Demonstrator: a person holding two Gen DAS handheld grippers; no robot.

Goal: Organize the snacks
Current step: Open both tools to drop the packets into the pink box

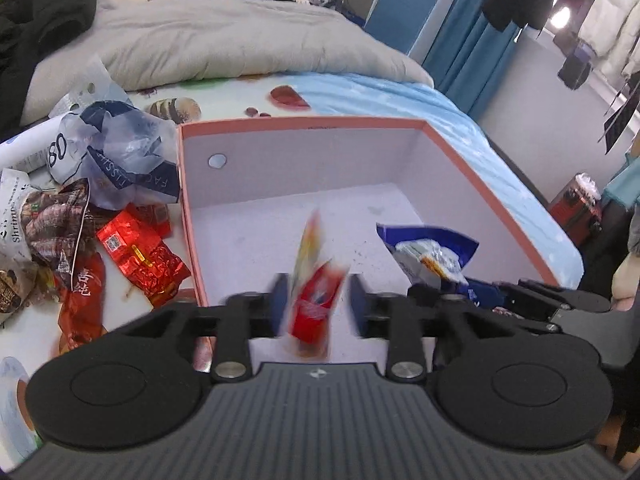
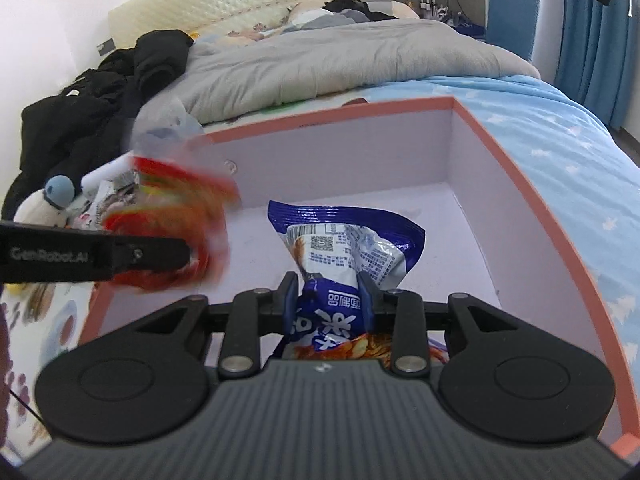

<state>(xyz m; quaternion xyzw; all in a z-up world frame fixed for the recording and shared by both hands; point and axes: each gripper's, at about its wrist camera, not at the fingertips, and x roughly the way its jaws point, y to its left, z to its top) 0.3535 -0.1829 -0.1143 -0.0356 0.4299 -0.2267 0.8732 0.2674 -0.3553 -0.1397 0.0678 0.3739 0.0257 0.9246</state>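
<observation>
A pink-rimmed box (image 1: 304,122) with a white inside lies on the bed, and both grippers are over its near end. My left gripper (image 1: 318,300) is open. A red and yellow snack packet (image 1: 316,292) is blurred between its jaws, clear of both pads. In the right wrist view the same packet (image 2: 172,208) is a red smear beside the left gripper's finger (image 2: 152,256), over the box's (image 2: 320,114) left wall. My right gripper (image 2: 328,296) is shut on the lower part of a blue and white snack bag (image 2: 340,240). In the left wrist view that bag (image 1: 428,248) hangs inside the box at the right.
Left of the box lies a heap of snacks: red foil packets (image 1: 140,256), a brown bag (image 1: 52,216) and a crumpled plastic bag (image 1: 116,152). A grey quilt (image 1: 224,44) and black clothes (image 1: 40,20) lie behind. The bed's edge drops off at the right.
</observation>
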